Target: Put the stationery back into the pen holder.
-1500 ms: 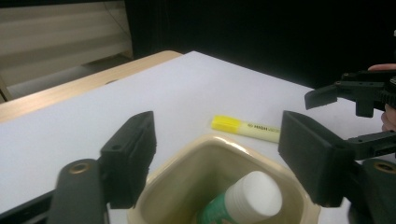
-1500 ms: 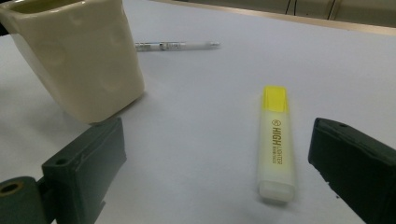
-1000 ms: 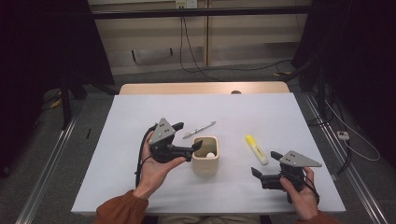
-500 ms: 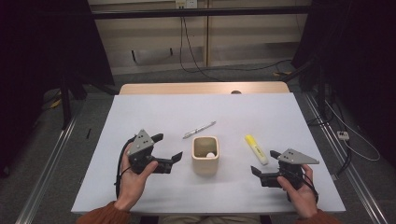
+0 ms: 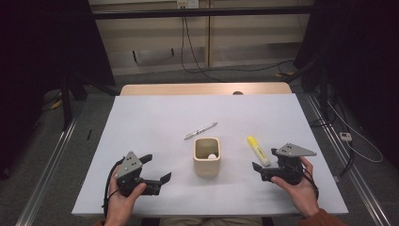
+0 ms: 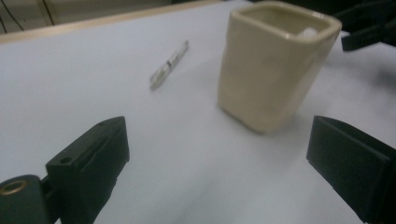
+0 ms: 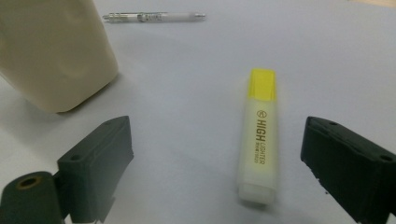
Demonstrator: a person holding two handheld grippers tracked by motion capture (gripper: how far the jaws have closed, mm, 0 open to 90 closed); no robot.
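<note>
A cream square cup (image 5: pixel 207 157) stands mid-table with a small white object (image 5: pixel 212 156) inside it. A clear pen (image 5: pixel 201 131) lies just behind the cup, and a yellow highlighter (image 5: pixel 258 150) lies to its right. My left gripper (image 5: pixel 156 168) is held open and empty at the front left, pointing at the cup (image 6: pixel 275 65), with the pen (image 6: pixel 169 64) beyond. My right gripper (image 5: pixel 259 172) is open at the front right. Its jaws (image 7: pixel 217 128) stand wide on either side of the highlighter (image 7: pixel 259 135) without touching it. The cup (image 7: pixel 51 51) is at its left.
The white table (image 5: pixel 150 117) has a wooden strip along its far edge. Cables run over the floor behind and to the right. The right gripper's black jaws (image 6: pixel 369 23) show past the cup in the left gripper view.
My left gripper has drawn back from the cup, leftward and toward the front edge, open and empty. The right gripper has stayed put.
</note>
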